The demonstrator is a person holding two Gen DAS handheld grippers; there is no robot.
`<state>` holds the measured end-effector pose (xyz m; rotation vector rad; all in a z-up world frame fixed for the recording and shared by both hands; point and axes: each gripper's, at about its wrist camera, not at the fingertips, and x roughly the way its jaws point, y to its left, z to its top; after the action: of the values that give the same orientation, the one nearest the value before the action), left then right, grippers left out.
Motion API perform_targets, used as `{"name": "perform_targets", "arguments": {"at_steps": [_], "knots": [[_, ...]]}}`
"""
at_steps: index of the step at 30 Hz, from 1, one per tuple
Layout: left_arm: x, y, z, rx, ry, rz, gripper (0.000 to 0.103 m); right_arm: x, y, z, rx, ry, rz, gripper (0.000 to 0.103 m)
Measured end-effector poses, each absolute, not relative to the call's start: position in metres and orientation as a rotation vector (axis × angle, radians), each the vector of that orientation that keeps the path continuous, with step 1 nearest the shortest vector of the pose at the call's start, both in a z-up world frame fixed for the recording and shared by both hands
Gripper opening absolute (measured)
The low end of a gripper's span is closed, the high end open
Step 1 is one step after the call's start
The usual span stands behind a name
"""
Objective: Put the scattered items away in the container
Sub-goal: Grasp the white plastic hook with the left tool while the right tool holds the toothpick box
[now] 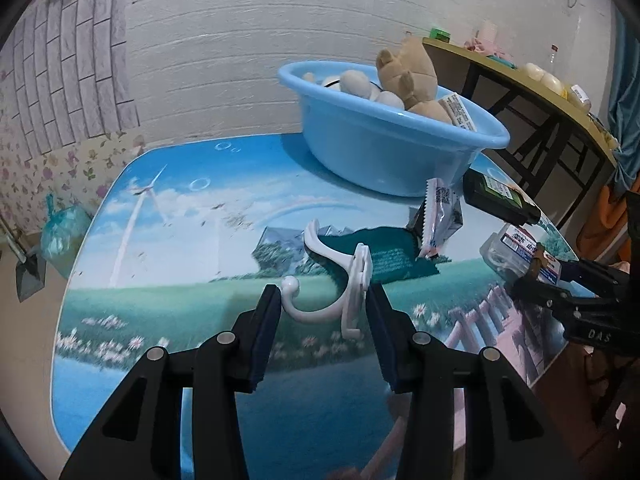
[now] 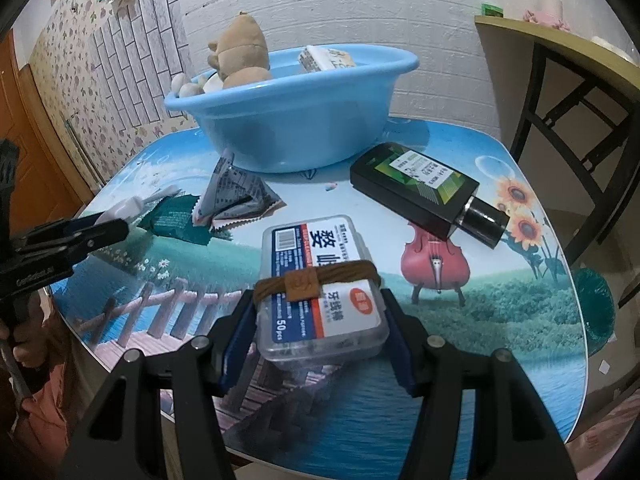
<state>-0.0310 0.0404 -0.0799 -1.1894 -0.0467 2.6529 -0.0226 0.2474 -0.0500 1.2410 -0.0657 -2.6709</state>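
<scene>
Lying between the parted fingers of each hand-held gripper: white hook (image 1: 320,280) left, floss box (image 2: 320,288) right.

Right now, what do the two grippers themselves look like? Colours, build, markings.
Both match: matte black angular linkage arms with triangular cutouts and round silver pivot pins, each finger lined with a dark blue ribbed pad. The left gripper body carries white "GenRobot.AI"-style lettering, seen from the right wrist. The right gripper shows partial white letters "DAS" on its side, seen from the left wrist. No cables visible. A hand in a pinkish sleeve grips the left handle.
</scene>
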Motion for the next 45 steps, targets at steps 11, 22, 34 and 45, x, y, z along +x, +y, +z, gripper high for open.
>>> {"name": "perform_targets", "arguments": {"at_steps": [11, 22, 34, 45], "knots": [[-0.003, 0.025, -0.089, -1.285, 0.051, 2.683, 0.043, -0.021, 0.242, -0.051, 1.237, -0.008, -2.682, 0.06], [-0.01, 0.034, -0.095, -1.254, 0.074, 2.672, 0.062, -0.028, 0.242, -0.05, 1.243, -0.004, -2.67, 0.064], [-0.014, 0.044, -0.104, -1.194, 0.099, 2.68, 0.099, -0.029, 0.231, -0.059, 1.202, 0.085, -2.682, 0.103], [-0.015, 0.045, -0.106, -1.187, 0.099, 2.69, 0.103, -0.032, 0.232, -0.06, 1.201, 0.083, -2.694, 0.103]]}}
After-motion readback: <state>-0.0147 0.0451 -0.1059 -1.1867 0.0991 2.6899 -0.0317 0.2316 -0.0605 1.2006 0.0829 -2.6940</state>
